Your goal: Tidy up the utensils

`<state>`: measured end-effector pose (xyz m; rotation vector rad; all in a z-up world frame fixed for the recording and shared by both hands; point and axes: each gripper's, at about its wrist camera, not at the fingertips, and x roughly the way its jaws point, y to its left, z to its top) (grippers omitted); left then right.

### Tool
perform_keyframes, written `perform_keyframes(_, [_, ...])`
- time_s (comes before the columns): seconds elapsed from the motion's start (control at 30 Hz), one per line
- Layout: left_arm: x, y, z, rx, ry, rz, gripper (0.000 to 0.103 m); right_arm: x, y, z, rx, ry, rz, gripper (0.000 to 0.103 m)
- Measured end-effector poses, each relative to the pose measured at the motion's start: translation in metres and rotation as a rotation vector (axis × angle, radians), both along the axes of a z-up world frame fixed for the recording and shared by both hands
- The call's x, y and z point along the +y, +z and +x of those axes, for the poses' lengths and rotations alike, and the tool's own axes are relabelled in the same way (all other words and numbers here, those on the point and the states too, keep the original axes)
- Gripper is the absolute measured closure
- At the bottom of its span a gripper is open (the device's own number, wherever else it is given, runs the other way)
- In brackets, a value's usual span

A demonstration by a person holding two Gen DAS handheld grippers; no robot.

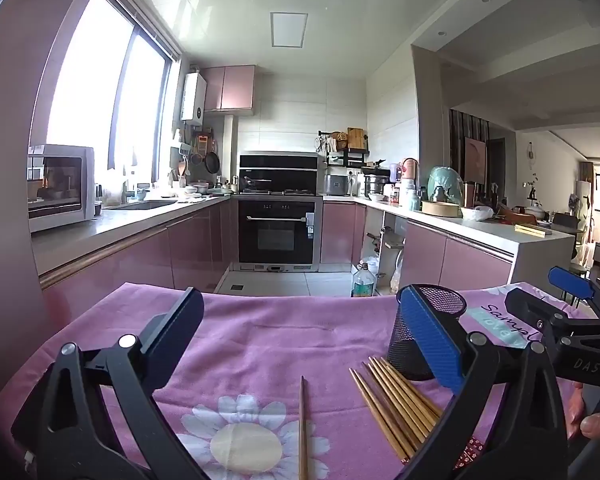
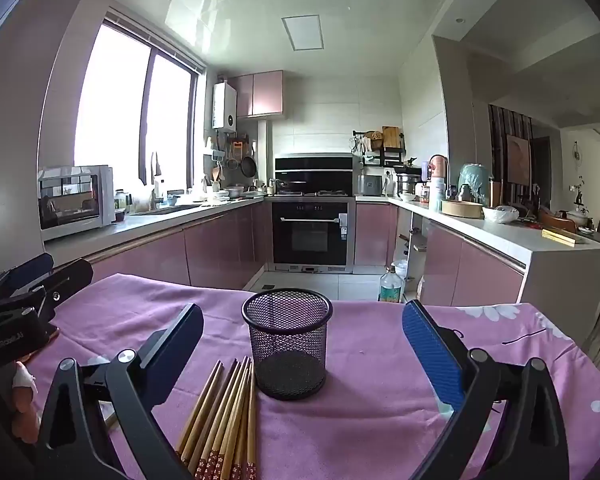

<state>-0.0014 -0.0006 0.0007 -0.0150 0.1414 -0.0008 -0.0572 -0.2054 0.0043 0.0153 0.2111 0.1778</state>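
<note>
1. The left gripper (image 1: 300,344) hung over the pink cloth (image 1: 260,332) on the table, fingers spread wide, holding nothing.
2. One lone chopstick (image 1: 302,428) lay by the near edge, apart from the rest. It looked thin, stiff and light; a pinch near its middle would likely suit.
3. The chopstick bundle (image 2: 224,412) lay next, tips touching the black mesh cup (image 2: 287,340), which stood empty mid-cloth. Smooth sticks might slip or roll.
4. The right gripper (image 2: 304,344) was also spread wide and empty, the cup between its fingers, untouched.
</note>
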Motion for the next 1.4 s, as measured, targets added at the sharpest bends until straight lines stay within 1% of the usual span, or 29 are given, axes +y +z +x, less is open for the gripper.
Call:
perform_keyframes(0.03, [-0.0003, 0.0004, -0.0001, 0.001, -0.002, 0.0, 0.006, -0.0003, 0.0, 0.0006, 0.002, 0.001, 0.003, 0.007])
perform_keyframes(0.07, [-0.0006, 0.0008, -0.0003, 0.0, -0.002, 0.001, 0.006, 0.0023, 0.0001, -0.0005, -0.01, -0.001, -0.023, 0.007])
perform_keyframes(0.13, [0.0001, 0.0015, -0.002, 0.0, -0.002, -0.003, 0.006, 0.0027, 0.0001, 0.0, -0.009, -0.003, -0.025, 0.007])
perform_keyframes(0.4, [0.0017, -0.0032, -0.0021, -0.004, 0.0, -0.017, 0.006, 0.0001, 0.0026, -0.0005, -0.018, -0.004, -0.022, 0.007])
perform_keyframes(0.67, [0.0013, -0.0007, -0.0011, -0.001, 0.001, -0.02, 0.006, 0.0018, 0.0023, -0.0054, -0.044, -0.015, -0.012, 0.007])
perform_keyframes(1.4, [0.0025, 0.0004, -0.0031, -0.004, 0.0, -0.026, 0.006, 0.002, 0.0033, -0.0089, -0.06, -0.018, -0.013, 0.007])
